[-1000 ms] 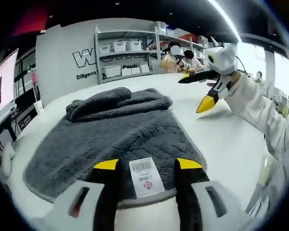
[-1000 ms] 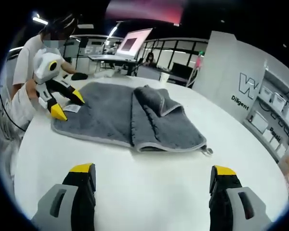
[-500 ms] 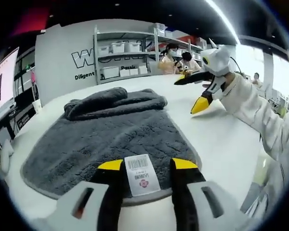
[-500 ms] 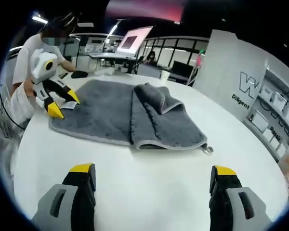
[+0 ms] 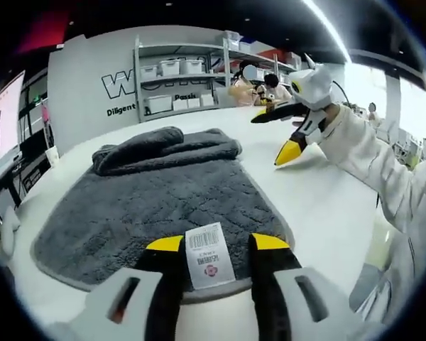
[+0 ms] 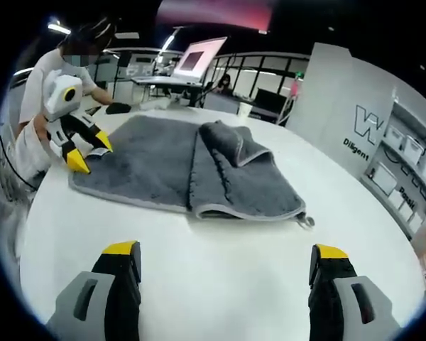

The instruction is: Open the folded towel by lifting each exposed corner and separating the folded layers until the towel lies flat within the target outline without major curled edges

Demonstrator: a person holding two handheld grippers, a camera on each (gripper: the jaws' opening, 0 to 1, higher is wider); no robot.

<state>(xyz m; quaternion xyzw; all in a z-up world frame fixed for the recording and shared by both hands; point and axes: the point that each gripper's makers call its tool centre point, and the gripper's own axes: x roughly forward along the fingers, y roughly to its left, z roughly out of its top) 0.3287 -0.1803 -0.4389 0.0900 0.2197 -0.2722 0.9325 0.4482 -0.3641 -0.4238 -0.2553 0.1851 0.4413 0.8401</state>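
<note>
A dark grey towel (image 5: pixel 163 199) lies on the white table (image 5: pixel 326 213), its far part still folded into a bunched layer (image 5: pixel 167 145). My left gripper (image 5: pixel 216 245) rests at the towel's near edge, and the white label (image 5: pixel 206 253) sits between its narrowed but still open jaws. In the right gripper view the towel (image 6: pixel 163 167) lies ahead with its folded strip (image 6: pixel 231 145) on top, and the left gripper (image 6: pixel 90 151) is at its left corner. My right gripper (image 6: pixel 225 256) hovers wide open over bare table, well short of the towel. It also appears in the left gripper view as the right gripper (image 5: pixel 273 135).
A small hang loop (image 6: pixel 307 222) sticks out at the towel's right corner. Shelves with white bins (image 5: pixel 174 78) and seated people (image 5: pixel 259 82) are beyond the table. A monitor (image 6: pixel 199 57) stands at the back, and the person's sleeve (image 5: pixel 369 163) reaches in from the right.
My left gripper's jaws have drawn closer together around the label at the towel's edge. The right gripper has stayed open and nearly still.
</note>
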